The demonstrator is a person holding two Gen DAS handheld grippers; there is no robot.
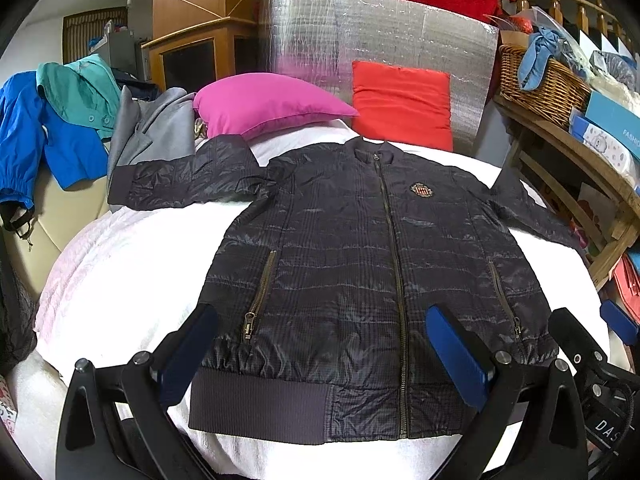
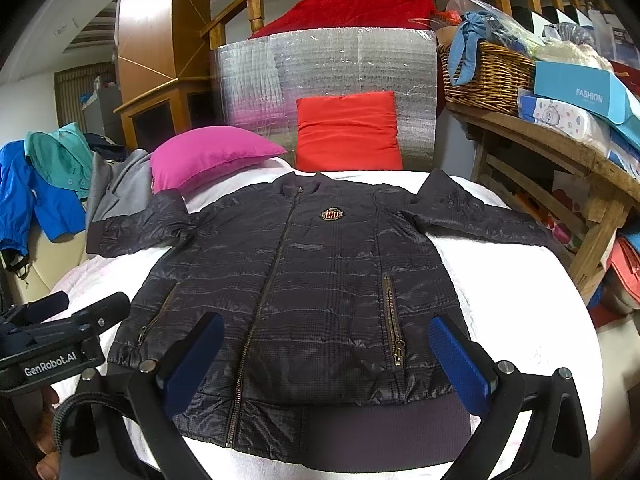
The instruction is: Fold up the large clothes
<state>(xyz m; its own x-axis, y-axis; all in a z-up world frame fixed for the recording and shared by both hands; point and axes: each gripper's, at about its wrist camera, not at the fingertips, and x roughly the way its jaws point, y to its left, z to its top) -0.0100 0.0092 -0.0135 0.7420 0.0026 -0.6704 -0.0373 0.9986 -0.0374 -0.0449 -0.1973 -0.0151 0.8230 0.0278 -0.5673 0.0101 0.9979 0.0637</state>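
A dark quilted bomber jacket (image 1: 344, 264) lies zipped and face up on the white bed (image 1: 132, 264), sleeves spread; left hand-held gripper (image 1: 320, 344) and right hand-held gripper (image 2: 328, 352) hover above its hem, fingers spread, holding nothing

— Where is the jacket (image 1: 360, 264)?
— Flat on the bed (image 1: 132, 280), collar at 12 o'clock, hem at 6.
— And its sleeves?
— One goes to 9 o'clock, one to 3.
— What is behind it?
— Two pillows: one pillow (image 1: 264, 104) at 11 o'clock, the other pillow (image 1: 402, 104) at 12.
— And the basket (image 1: 536, 80)?
— At 2 o'clock, on a wooden shelf (image 1: 576, 148).
— The coats (image 1: 60, 128)?
— Piled at 9 o'clock.
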